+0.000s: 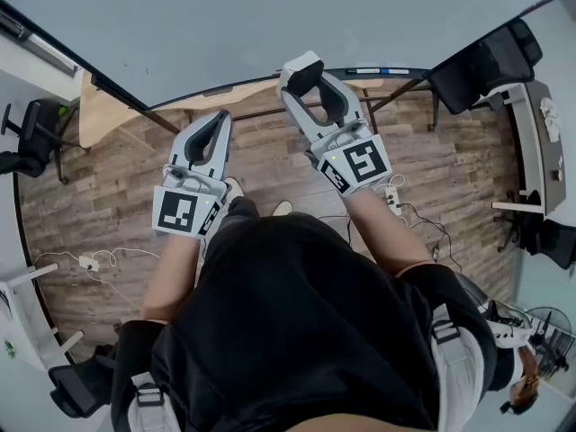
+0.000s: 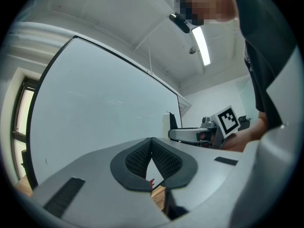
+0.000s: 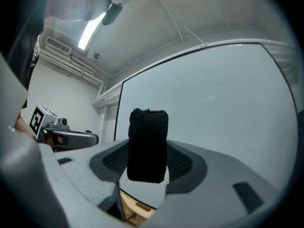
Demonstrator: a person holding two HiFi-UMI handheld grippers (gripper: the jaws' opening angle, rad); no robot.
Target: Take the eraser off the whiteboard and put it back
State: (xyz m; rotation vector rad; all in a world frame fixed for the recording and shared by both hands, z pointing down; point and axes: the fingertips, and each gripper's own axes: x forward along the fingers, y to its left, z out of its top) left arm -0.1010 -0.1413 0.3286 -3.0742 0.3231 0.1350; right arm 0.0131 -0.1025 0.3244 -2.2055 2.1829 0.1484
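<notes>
1. The eraser [image 3: 147, 146] looks to me like a light block with a soft, dark felt face. I judge it will give a little under pressure and won't break or slip easily.
2. I'd take it across its two long sides, about mid-length, so it cannot swing between the pads. That is roughly where it sits now.
3. My right tool [image 3: 148, 164] is about half open, with its jaws pressed on the eraser from either side. The eraser stands upright between them, its top well clear of the jaw tips.
4. The eraser is held up in front of the whiteboard [image 3: 213, 103]. I cannot tell whether its far face touches the board.
5. My left tool [image 2: 152, 151] is closed, pad tips meeting, with nothing between them. It hangs level beside the right one, facing the same board.
</notes>
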